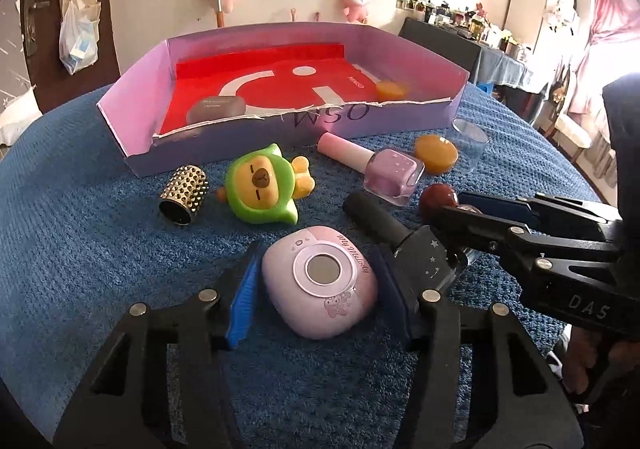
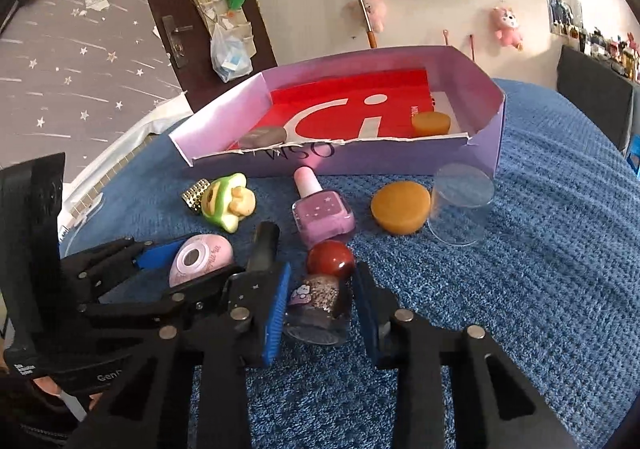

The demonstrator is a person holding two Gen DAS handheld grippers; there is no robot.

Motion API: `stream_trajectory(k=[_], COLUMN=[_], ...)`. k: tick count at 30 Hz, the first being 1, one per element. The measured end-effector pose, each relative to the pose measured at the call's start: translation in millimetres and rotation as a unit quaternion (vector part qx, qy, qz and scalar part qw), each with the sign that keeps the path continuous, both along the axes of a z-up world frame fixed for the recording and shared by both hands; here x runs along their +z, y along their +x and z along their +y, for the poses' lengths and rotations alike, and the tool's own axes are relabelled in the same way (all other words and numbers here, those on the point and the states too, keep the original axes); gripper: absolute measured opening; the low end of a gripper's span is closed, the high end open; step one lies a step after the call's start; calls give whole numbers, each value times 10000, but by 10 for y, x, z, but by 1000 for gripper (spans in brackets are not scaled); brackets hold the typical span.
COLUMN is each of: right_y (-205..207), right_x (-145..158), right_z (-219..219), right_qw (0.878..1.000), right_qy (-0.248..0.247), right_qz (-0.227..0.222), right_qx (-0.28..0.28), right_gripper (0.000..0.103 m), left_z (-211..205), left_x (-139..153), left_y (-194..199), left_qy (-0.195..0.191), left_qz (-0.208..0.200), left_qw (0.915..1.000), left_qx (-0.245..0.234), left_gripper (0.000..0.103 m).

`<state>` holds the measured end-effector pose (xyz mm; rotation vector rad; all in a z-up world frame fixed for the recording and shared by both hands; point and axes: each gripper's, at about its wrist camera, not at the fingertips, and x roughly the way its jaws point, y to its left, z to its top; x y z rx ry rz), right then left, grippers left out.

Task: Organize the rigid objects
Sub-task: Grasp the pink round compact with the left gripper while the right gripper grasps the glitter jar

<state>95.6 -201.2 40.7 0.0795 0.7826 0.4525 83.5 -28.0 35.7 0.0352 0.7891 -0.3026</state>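
Blue towel-covered counter (image 1: 100, 249) with a lilac box (image 1: 280, 129) at the back.
Left claw (image 1: 316, 281) open around the pink case (image 1: 320, 281); right claw (image 2: 322, 305) open around the glitter polish bottle (image 2: 320, 305), both items lying before the box.

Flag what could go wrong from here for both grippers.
The left gripper straddles the rounded pink case; its curved sides might squirt out as the fingers close. The right gripper brackets the glitter bottle with the red ball cap, and its left finger sits against the black bottle, which could get dragged. Both grippers are crowded together, so lifting may collide them.
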Motion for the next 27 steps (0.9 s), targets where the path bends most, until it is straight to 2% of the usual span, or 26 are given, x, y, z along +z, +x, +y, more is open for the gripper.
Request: stream_trajectory(k=[11,27], right_y=[-23,-34], right_x=[58,137], right_z=[-59,-93], right_qw=[9999,9997], right_qy=[49,47], right_qz=[-95,-191], right_qx=[-97,-122], right_gripper=[33,33], left_z=[50,74], left_x=[167,199], left_y=[-68,-72], left_qy=[-63,-79], left_qz=[-210,-244], left_qw=[9998,9997], left_qx=[-17,3], left_gripper=[52,52])
